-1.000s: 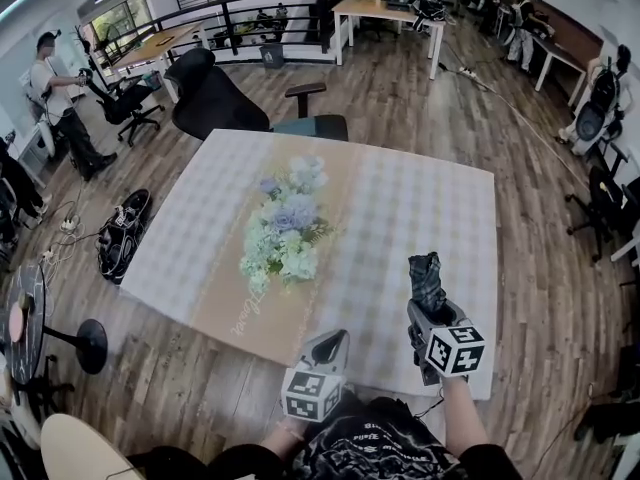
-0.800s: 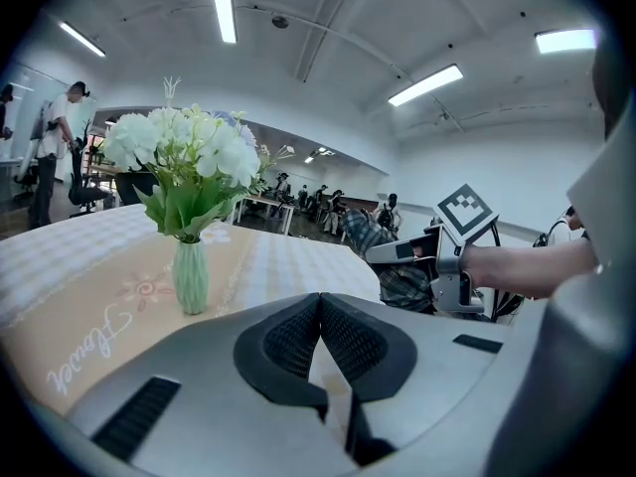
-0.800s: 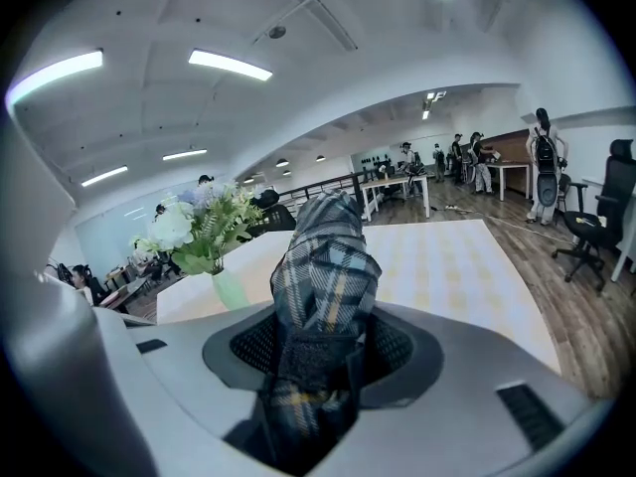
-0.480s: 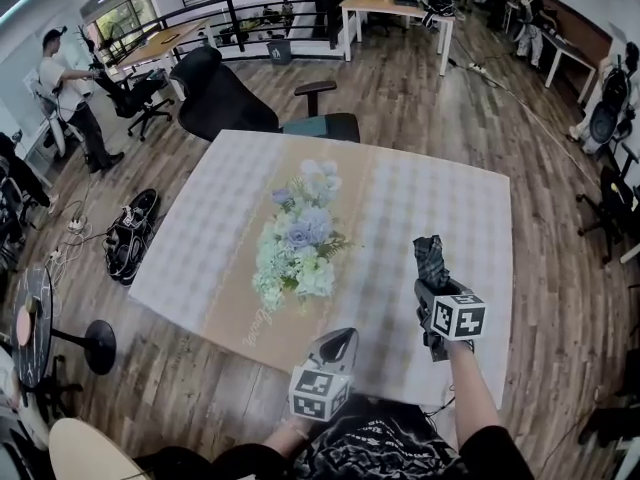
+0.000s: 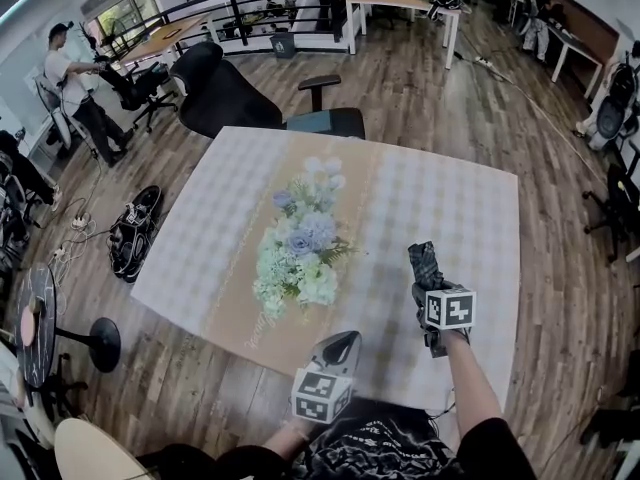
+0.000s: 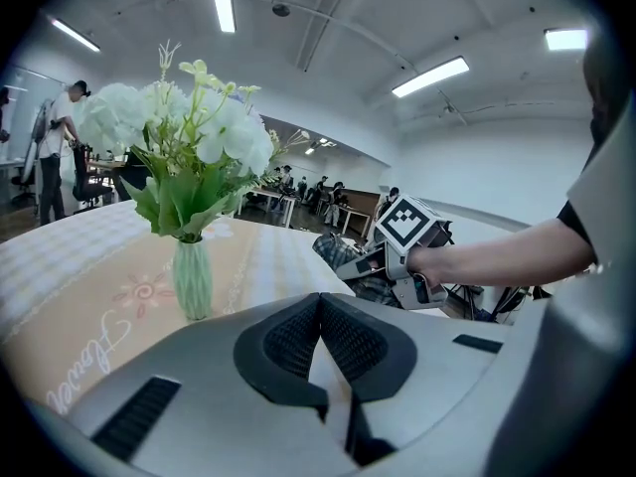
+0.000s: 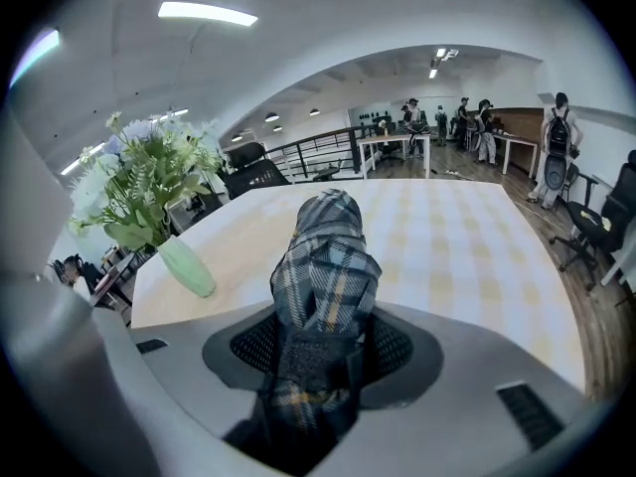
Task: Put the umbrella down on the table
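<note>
A folded plaid umbrella (image 5: 427,265) juts forward out of my right gripper (image 5: 428,286), whose jaws are shut on it low over the near right part of the checked table (image 5: 460,203). In the right gripper view the umbrella (image 7: 328,256) fills the gap between the pads and tilts down toward the tabletop. My left gripper (image 5: 338,346) hovers at the table's near edge, shut with nothing in it; its pads (image 6: 298,336) meet at the tips. From the left gripper view I see the right gripper (image 6: 397,256) holding the umbrella (image 6: 343,251).
A green vase of pale flowers (image 5: 298,250) stands at the table's middle on a tan runner. A black office chair (image 5: 225,93) sits at the far edge. Bags (image 5: 130,233) and a round stool (image 5: 35,318) lie on the floor at the left. A person (image 5: 75,93) stands far left.
My right gripper has sunk toward the tabletop with the umbrella, tipping further down. The left gripper has crept a little forward at the near edge.
</note>
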The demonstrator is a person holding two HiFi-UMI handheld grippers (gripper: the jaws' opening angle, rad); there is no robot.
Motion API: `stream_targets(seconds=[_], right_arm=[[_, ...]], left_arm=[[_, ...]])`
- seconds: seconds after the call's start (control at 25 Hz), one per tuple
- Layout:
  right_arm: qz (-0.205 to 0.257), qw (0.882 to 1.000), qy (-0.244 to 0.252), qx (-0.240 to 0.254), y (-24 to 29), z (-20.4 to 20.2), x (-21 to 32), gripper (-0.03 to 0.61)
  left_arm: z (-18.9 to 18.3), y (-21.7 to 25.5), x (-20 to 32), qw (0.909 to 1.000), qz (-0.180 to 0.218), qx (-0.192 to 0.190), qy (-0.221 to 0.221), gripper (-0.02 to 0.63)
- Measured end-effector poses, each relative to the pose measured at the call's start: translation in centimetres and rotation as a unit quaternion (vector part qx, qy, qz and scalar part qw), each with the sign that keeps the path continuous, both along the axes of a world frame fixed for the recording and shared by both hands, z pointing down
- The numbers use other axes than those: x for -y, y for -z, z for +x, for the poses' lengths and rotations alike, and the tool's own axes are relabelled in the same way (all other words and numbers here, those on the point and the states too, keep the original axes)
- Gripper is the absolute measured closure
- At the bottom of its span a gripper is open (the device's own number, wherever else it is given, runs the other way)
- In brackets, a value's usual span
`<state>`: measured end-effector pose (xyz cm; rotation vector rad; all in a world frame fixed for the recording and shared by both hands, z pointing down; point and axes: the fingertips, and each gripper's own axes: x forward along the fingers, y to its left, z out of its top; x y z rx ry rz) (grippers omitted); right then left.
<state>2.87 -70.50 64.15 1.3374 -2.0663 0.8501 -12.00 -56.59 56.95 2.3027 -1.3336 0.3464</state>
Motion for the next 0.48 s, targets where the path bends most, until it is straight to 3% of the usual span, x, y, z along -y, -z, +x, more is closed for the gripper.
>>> stream_targets(seconds=[0.48], right_arm=[[-0.047, 0.999, -0.006, -0.012, -4.0, 0.5, 0.2, 0.365]], left_arm=[[0.5, -0.8, 0.5, 0.9999, -0.012, 0.008, -0.003, 0.595]])
